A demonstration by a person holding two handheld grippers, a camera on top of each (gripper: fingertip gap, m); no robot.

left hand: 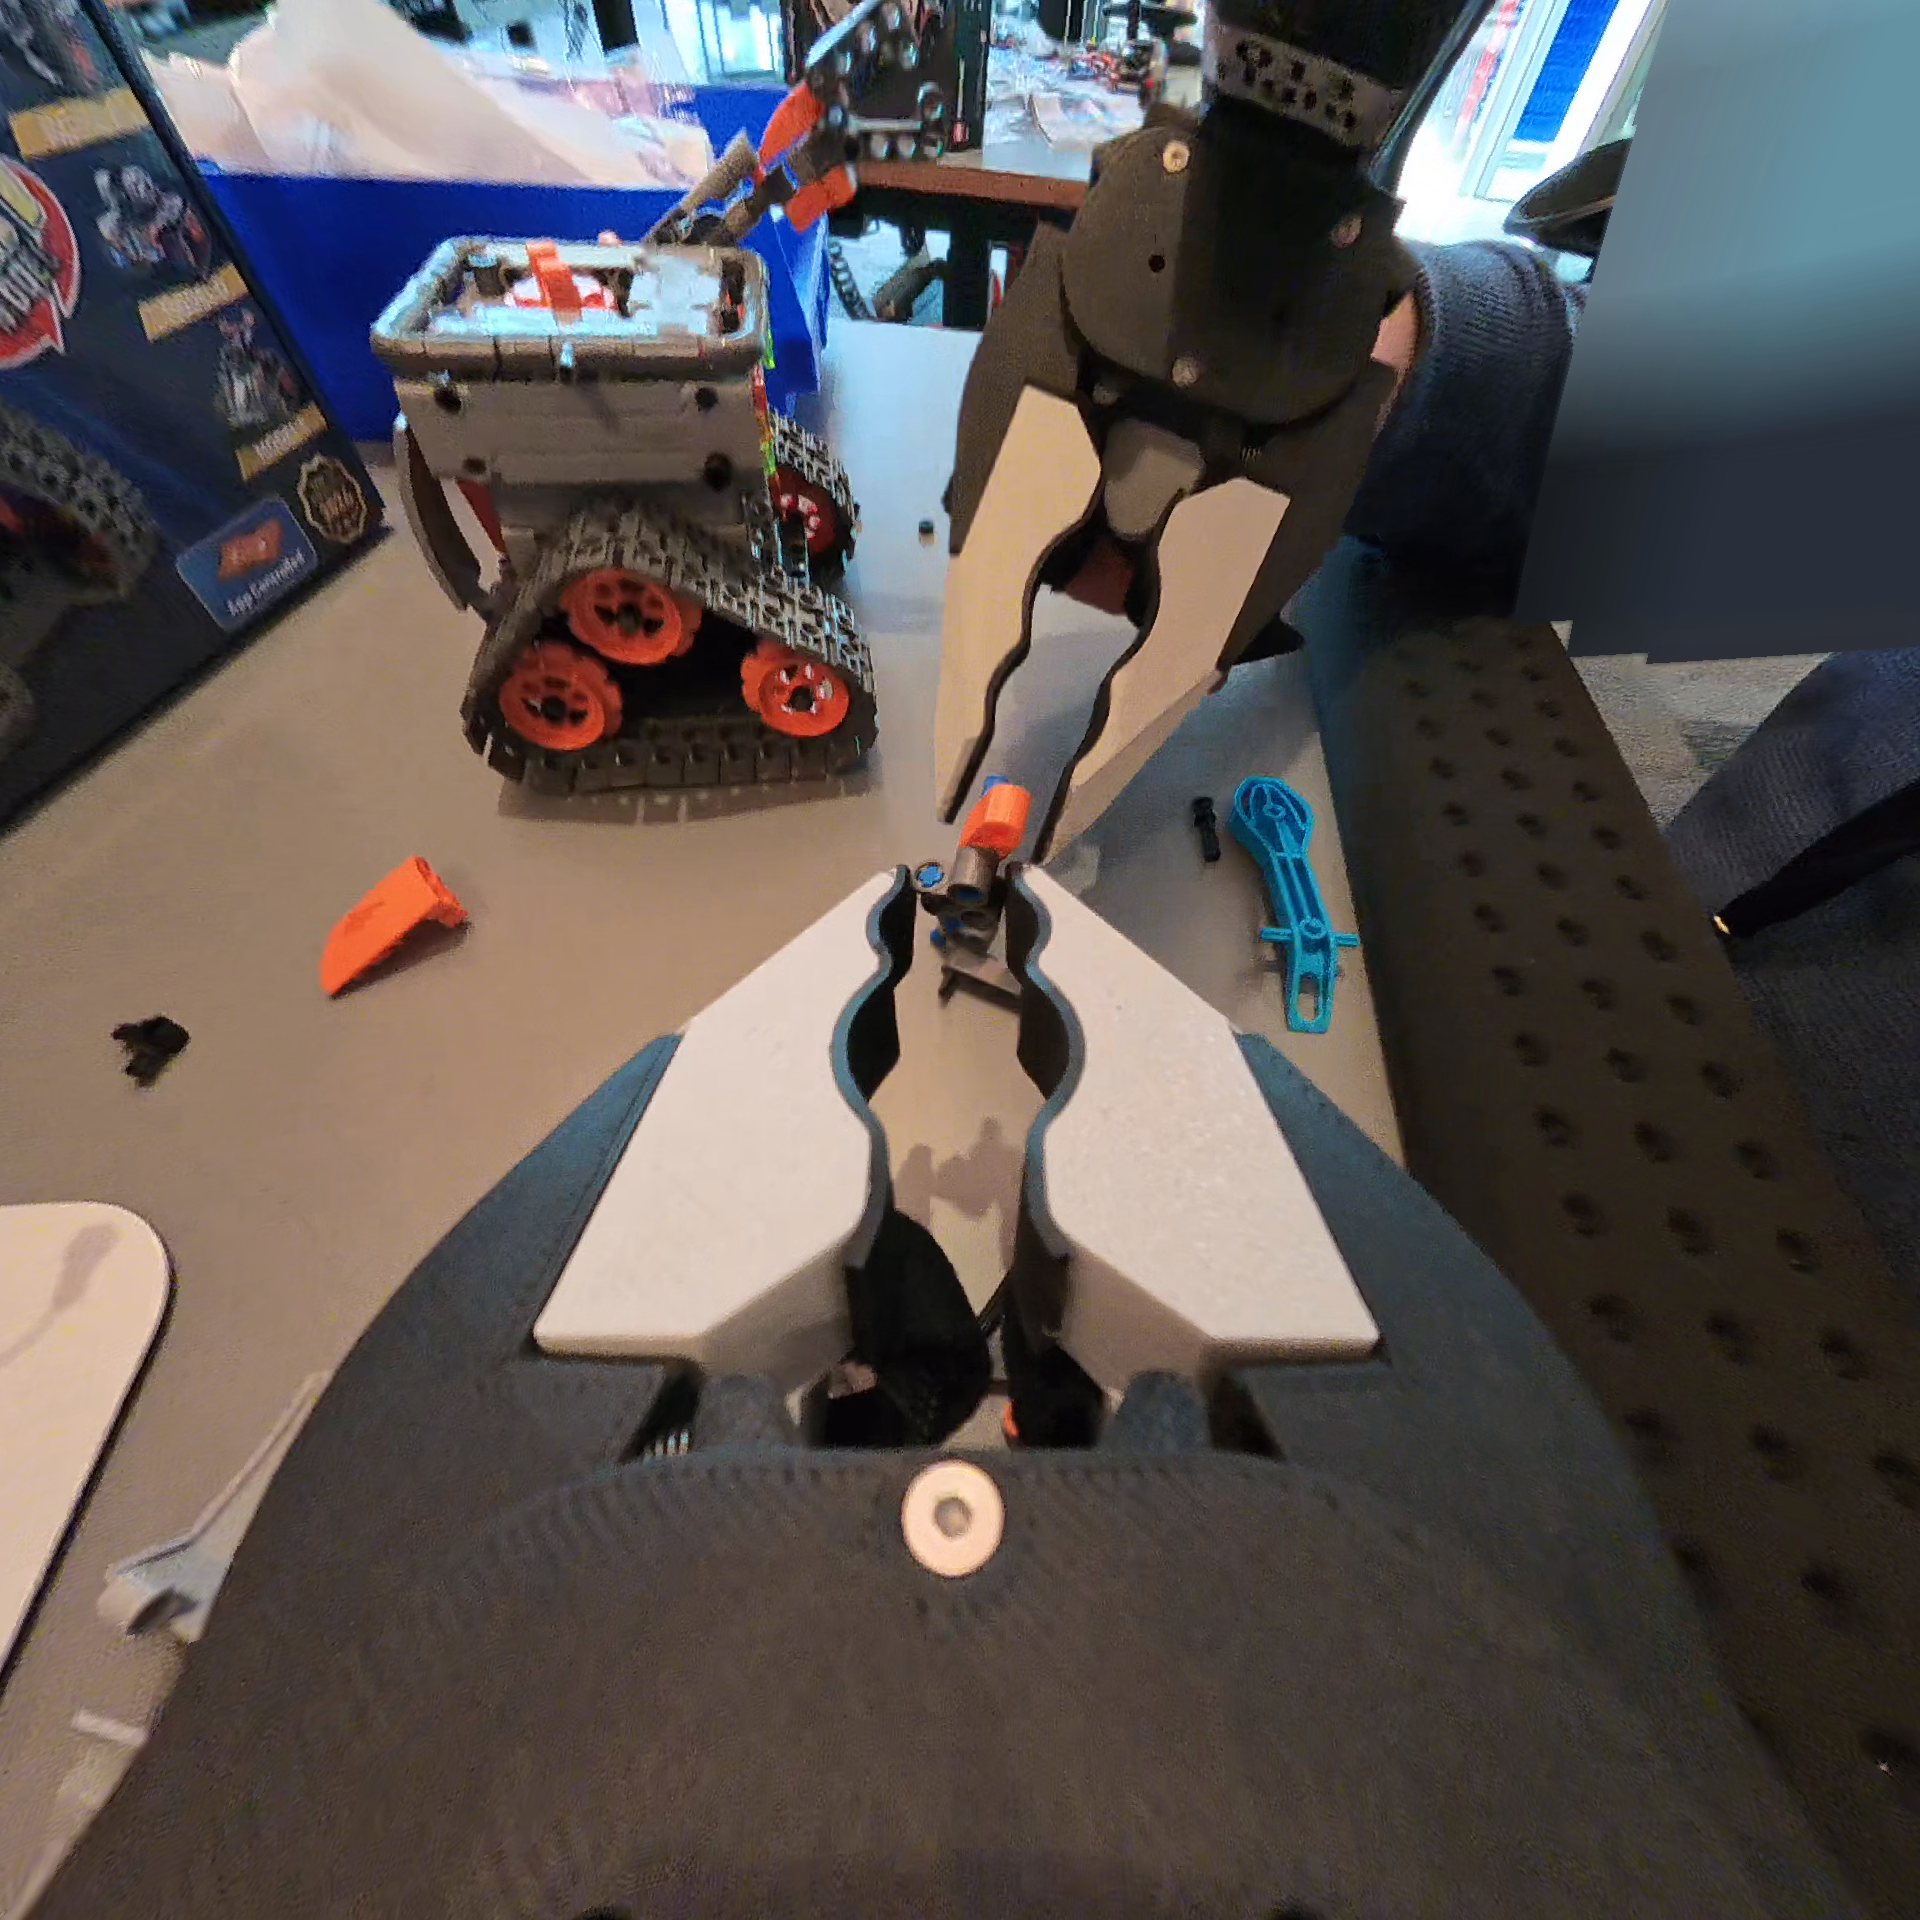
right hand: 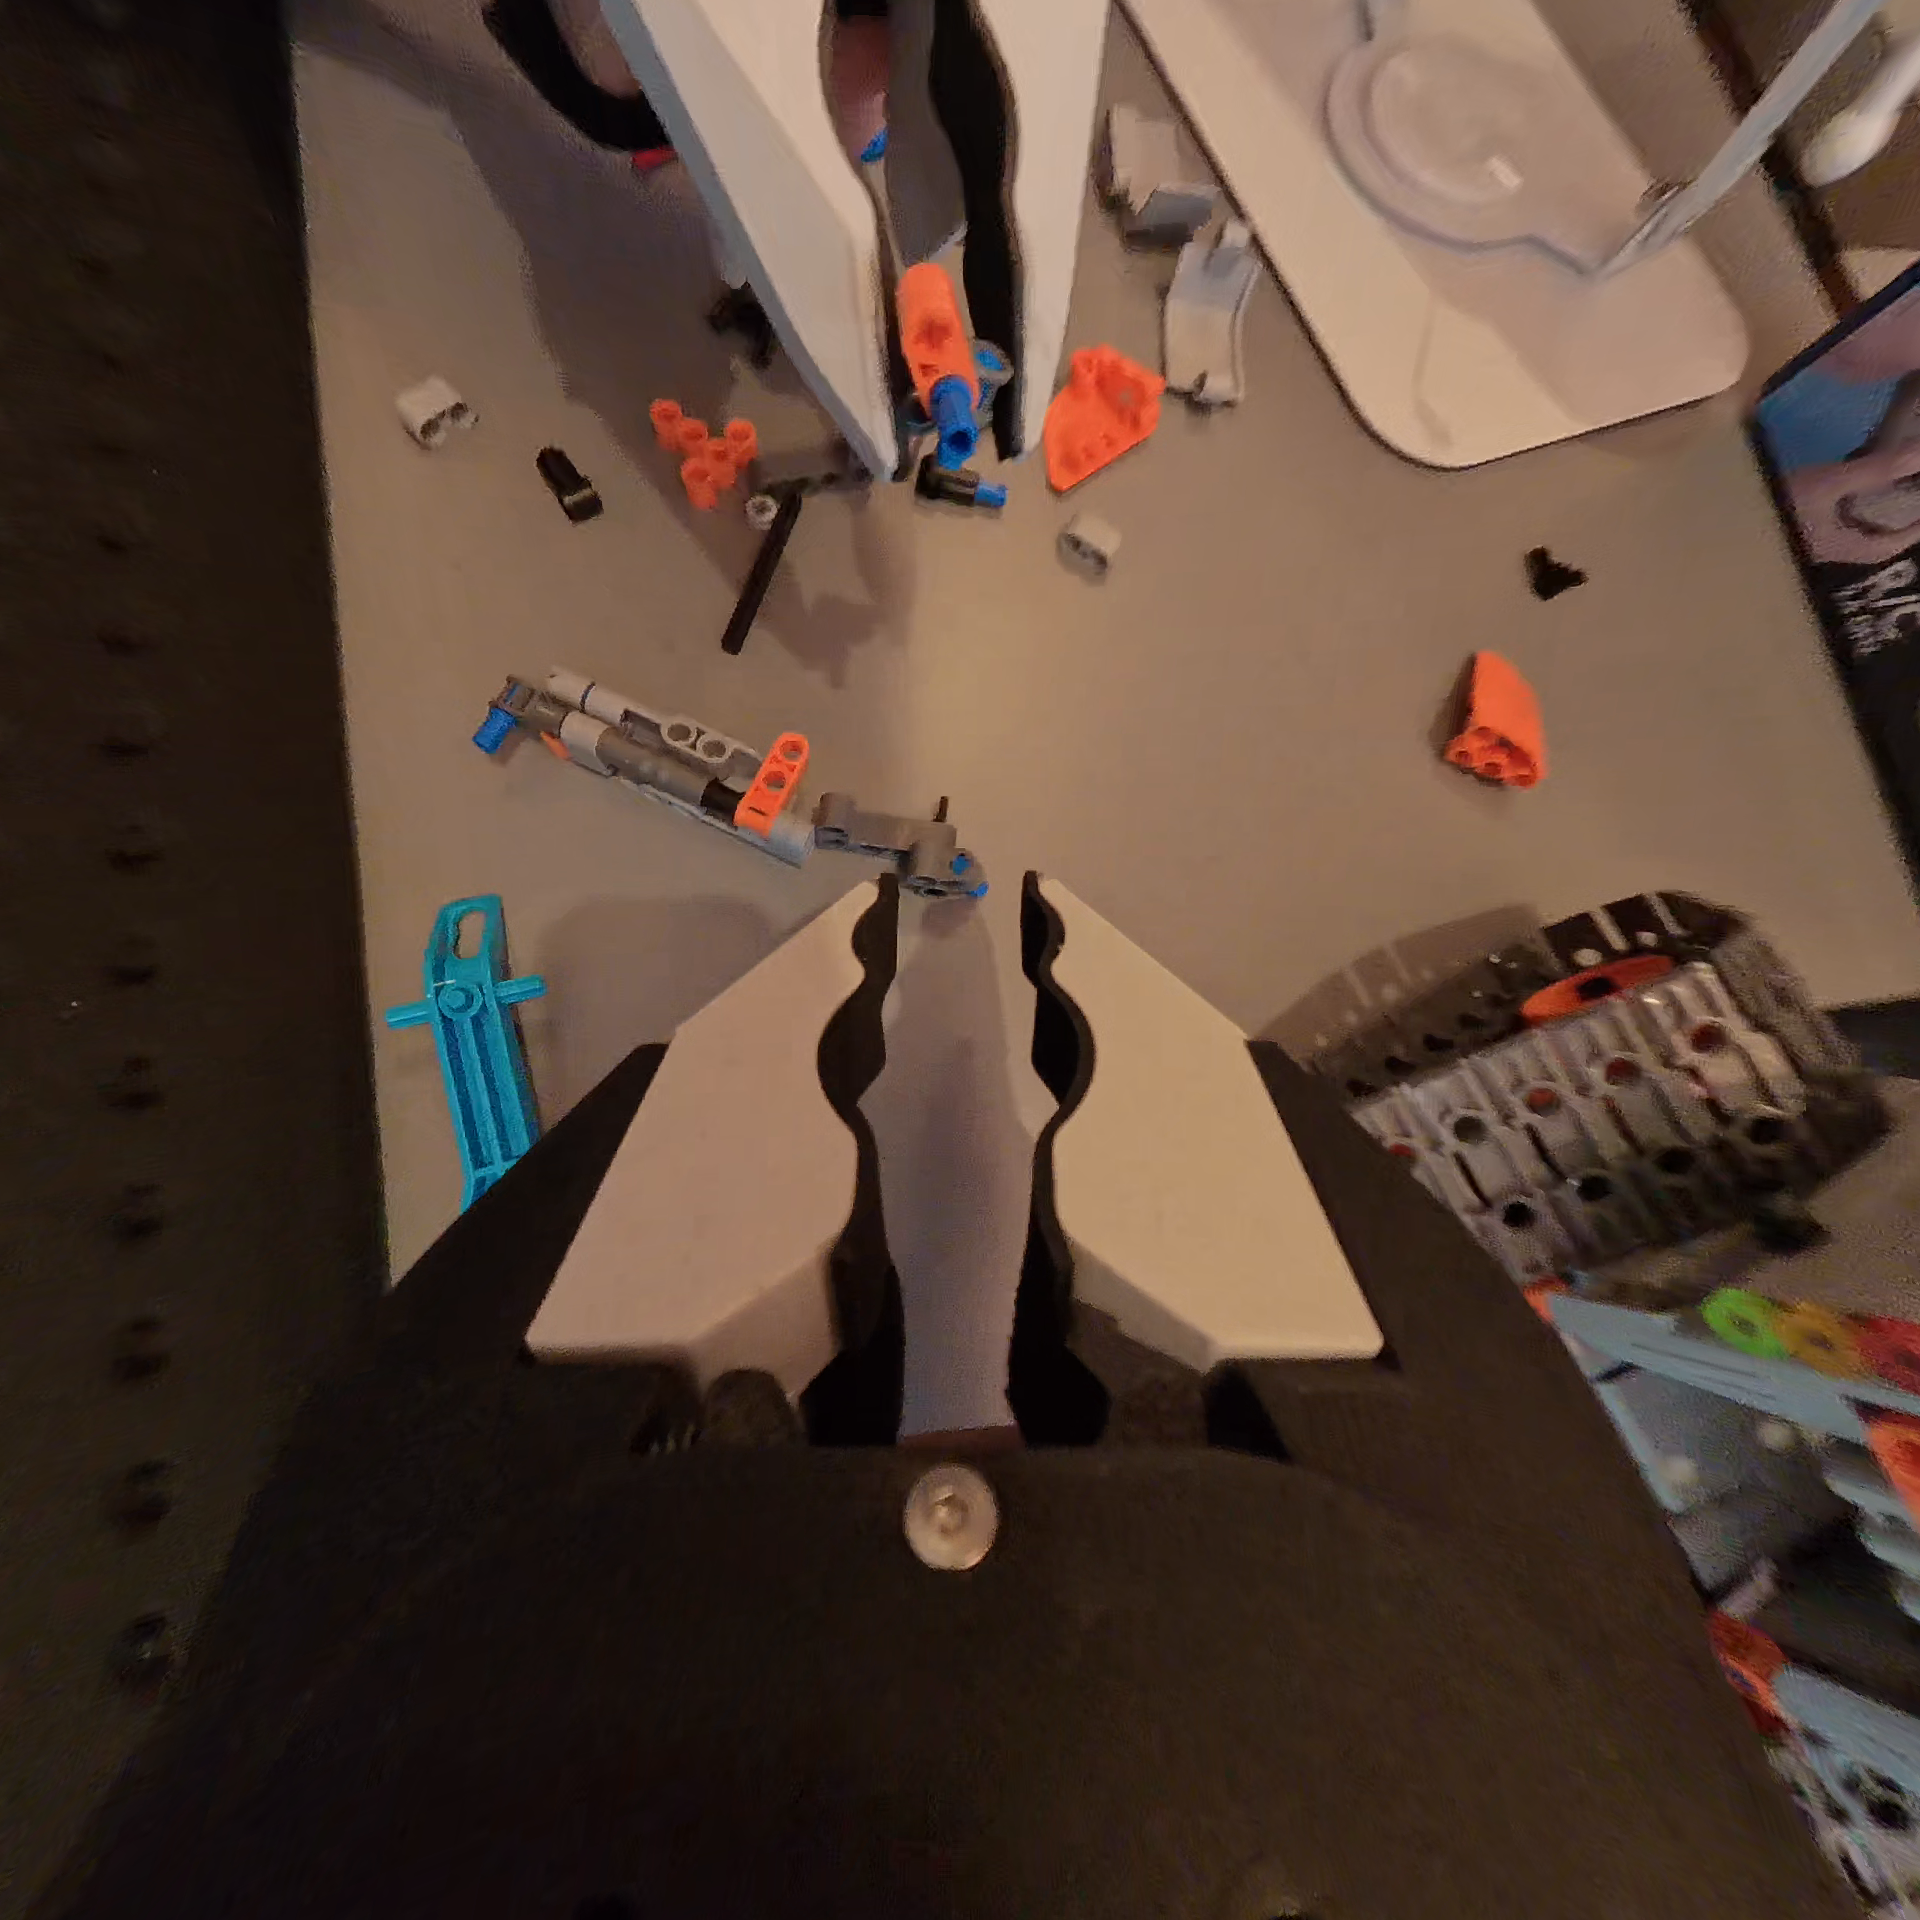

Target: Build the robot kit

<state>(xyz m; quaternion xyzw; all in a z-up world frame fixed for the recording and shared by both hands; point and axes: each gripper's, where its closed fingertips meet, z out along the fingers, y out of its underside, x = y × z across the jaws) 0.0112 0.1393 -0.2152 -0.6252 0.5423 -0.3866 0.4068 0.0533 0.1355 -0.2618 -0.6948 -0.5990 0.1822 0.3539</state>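
1. The left gripper (left hand: 956, 883) is pinching a small grey, blue and orange brick assembly (left hand: 971, 878) at its fingertips.
2. The right gripper (right hand: 956, 883) is hanging spread and empty, tips just beside that assembly; closing squarely on the orange sleeve (left hand: 994, 816) would likely avoid twisting.
3. A tracked toy vehicle (left hand: 644, 582) and a turquoise plastic tool (left hand: 1288, 894) are sitting on the grey tabletop (left hand: 260, 831), a cluttered workshop lying beyond.
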